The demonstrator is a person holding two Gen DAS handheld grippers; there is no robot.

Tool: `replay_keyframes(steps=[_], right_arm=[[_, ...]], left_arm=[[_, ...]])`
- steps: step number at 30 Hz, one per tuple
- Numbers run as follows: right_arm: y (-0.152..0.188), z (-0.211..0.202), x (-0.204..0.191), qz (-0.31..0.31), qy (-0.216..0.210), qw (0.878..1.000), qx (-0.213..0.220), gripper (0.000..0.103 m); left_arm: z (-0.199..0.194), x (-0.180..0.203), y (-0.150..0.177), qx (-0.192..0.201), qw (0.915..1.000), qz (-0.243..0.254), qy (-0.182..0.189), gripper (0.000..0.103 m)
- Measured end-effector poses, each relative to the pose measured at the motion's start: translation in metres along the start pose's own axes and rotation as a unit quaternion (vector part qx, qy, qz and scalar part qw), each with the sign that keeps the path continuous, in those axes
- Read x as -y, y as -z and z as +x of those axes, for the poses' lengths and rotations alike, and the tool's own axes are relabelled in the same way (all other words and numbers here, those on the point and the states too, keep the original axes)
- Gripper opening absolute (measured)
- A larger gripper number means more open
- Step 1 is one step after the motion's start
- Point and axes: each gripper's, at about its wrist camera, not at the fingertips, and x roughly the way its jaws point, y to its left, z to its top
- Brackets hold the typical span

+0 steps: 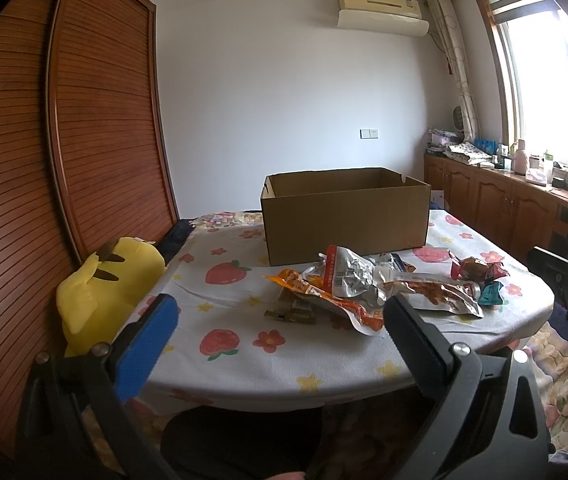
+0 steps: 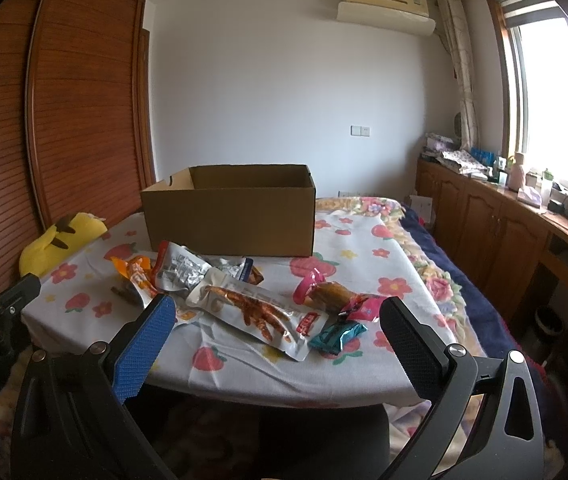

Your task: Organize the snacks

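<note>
Both tongs stand wide and grip nothing: the left gripper (image 1: 279,312) hangs over the near edge of the table (image 1: 243,368), and the right gripper (image 2: 275,316) does the same further right. Each has one blue finger (image 2: 143,344) and one black finger (image 2: 412,344).

Ahead of them lies the snack pile (image 2: 239,296), loose on the strawberry-print cloth. A clear pack of chicken feet (image 2: 255,316) lies nearest the right gripper, between its fingers in that view. A teal bar (image 2: 336,334) lies just beside the pack's right end, touching a pink wrapper (image 2: 364,308). Behind these sits a pink-ended pack with something brown inside (image 2: 324,290). To the left, a silver bag (image 2: 181,272) rests on an orange pack (image 2: 137,274), and a small brown packet (image 1: 292,306) shows under the orange one. In the left view the black finger tip overlaps the edge of the orange pack (whether it touches I cannot tell).

Behind the pile stands a cardboard box (image 2: 229,220), open at the top; the silver bag comes close to its front wall. Only its inner walls show, so its contents cannot be told.

A yellow plush (image 1: 111,280) sits at the table's left edge, against a slatted wooden wardrobe (image 1: 95,120). Low cabinets (image 2: 496,224) run under the window on the right.
</note>
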Motion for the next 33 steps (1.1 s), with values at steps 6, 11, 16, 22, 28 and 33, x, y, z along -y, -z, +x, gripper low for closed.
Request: replay_keyframes(steps=[6,11,16,22,28,33], right_arm=[[-0.0003,0.0006,-0.0002,0.001,0.0,1.0,0.0,0.103],[-0.0007,-0.004,-0.0009,0.001,0.001,1.0,0.001,0.103],[-0.0008,-0.0036,-0.0004,0.002,0.001,1.0,0.001,0.103],[-0.0007,-0.0037,-0.0004,0.002,0.001,1.0,0.001,0.103],[-0.0006,-0.0036,-0.0003,0.003,0.001,1.0,0.001,0.103],[-0.0006,-0.0043,-0.0003,0.003,0.0,1.0,0.002,0.103]], left_arm=[[-0.0002,0.0001,0.0,0.0,1.0,0.0,0.0,0.103],[-0.0011,0.0001,-0.0011,0.002,1.0,0.001,-0.002,0.103],[-0.0018,0.001,-0.0013,0.002,1.0,0.001,-0.002,0.103],[-0.0021,0.0016,-0.0015,0.003,1.0,0.001,-0.002,0.103],[-0.0023,0.0014,-0.0013,0.003,1.0,0.001,-0.002,0.103],[-0.0023,0.0014,-0.0012,0.003,1.0,0.001,-0.002,0.103]])
